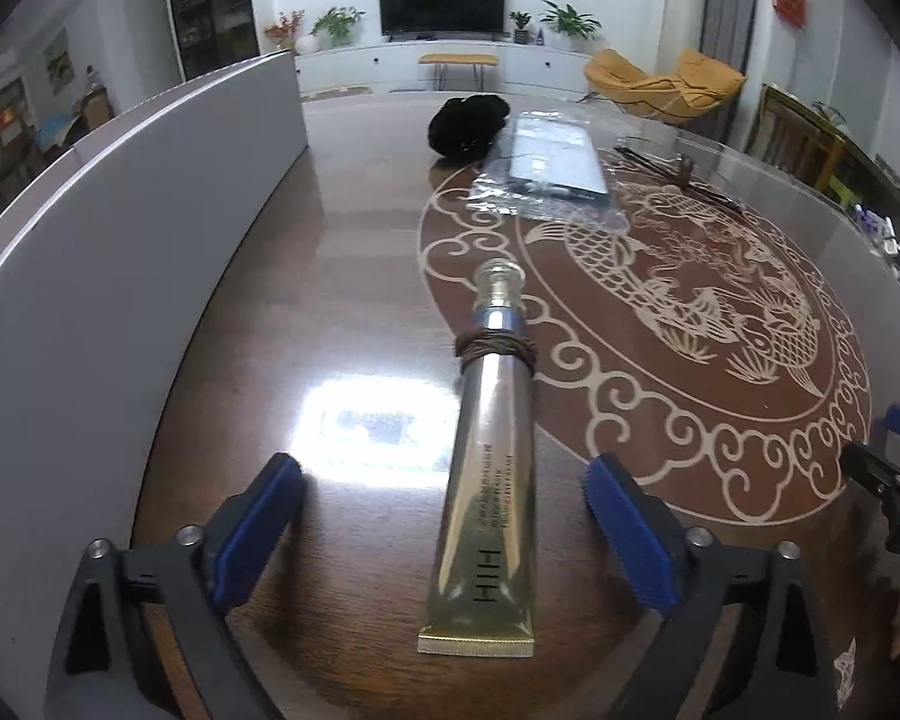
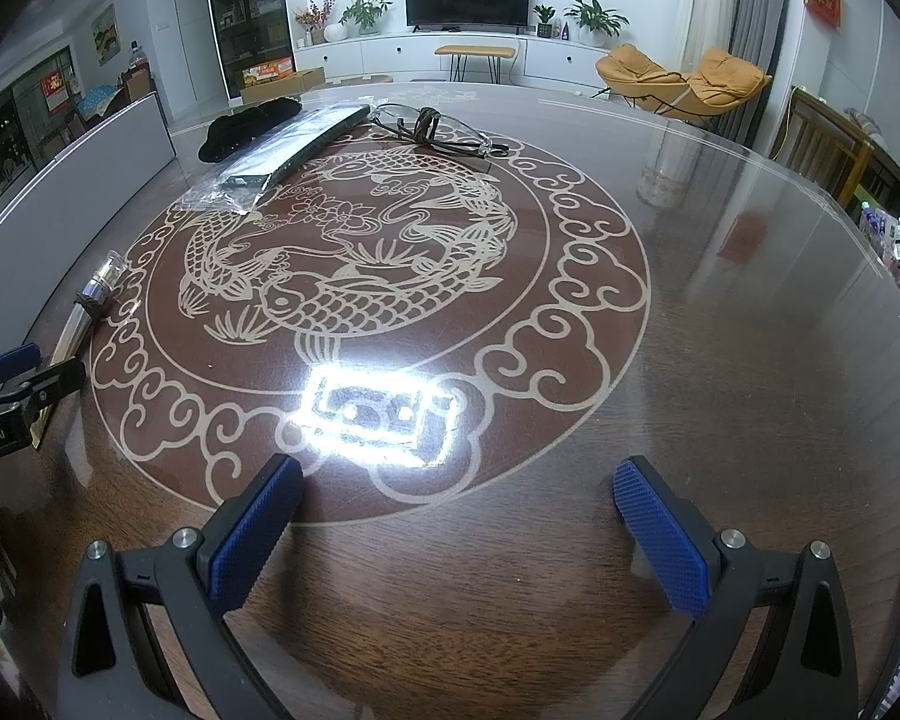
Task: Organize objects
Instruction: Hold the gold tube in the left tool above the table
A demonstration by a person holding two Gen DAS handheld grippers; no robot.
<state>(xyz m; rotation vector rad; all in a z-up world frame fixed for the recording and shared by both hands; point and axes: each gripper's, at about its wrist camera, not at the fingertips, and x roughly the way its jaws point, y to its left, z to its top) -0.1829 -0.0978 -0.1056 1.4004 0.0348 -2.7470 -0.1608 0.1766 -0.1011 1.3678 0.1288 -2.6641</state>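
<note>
1. The long shiny gold tube with a clear round cap (image 1: 491, 468) lies flat on the glossy brown table with a fish pattern (image 1: 720, 324).
2. A thin brown band (image 1: 497, 350) wraps around the tube's neck.
3. The left gripper (image 1: 444, 516) is spread wide, with the tube lying between its blue fingers (image 1: 258, 534), touching neither.
4. The right gripper (image 2: 459, 519) is spread wide too, holding nothing.
</note>
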